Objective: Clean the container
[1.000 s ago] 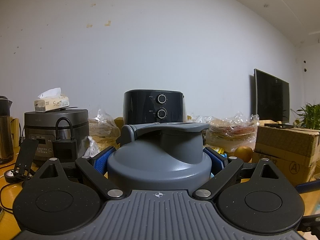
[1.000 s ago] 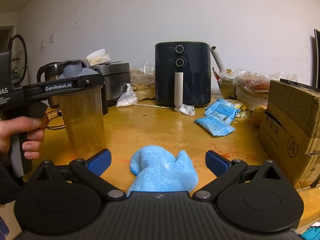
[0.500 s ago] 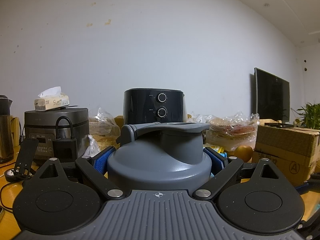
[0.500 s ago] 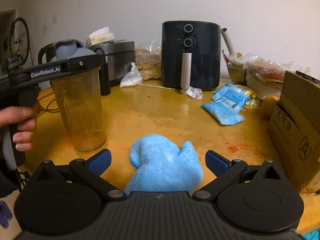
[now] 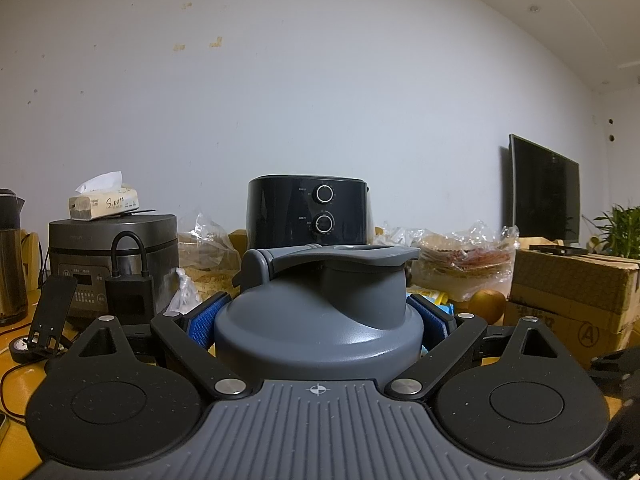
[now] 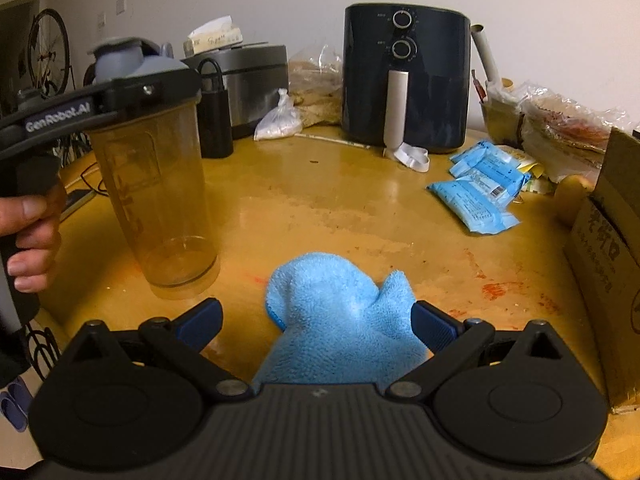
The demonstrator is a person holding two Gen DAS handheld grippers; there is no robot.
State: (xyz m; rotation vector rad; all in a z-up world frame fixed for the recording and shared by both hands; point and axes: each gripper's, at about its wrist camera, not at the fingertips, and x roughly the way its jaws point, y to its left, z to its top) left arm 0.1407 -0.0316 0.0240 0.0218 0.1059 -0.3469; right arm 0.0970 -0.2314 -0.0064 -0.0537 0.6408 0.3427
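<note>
Setting: cluttered yellow table against a white wall; air fryer, rice cooker and cardboard box ring the bare middle.
Container: tall amber-tinted shaker cup with grey lid, upright, base on the table at left of the right wrist view.
Left gripper: blue pads clamped on either side of the lid's rim; probably steadying the cup so it can be wiped without tipping.
Hand: wrapped round the left tool's handle, only fingers visible.
Right gripper: tongs spread wide, straddling the blue cloth on the table, nothing pinched; looks set to close on the cloth.
Cloth: bunched, near the cup's base but apart from it.
Hidden: cloth's near edge runs under the right tool's body; cup body unseen from the left wrist camera, lid fills that view.
Unclear: whether the lid is screwed down, and how dirty the inside is; the tint hides it.
</note>
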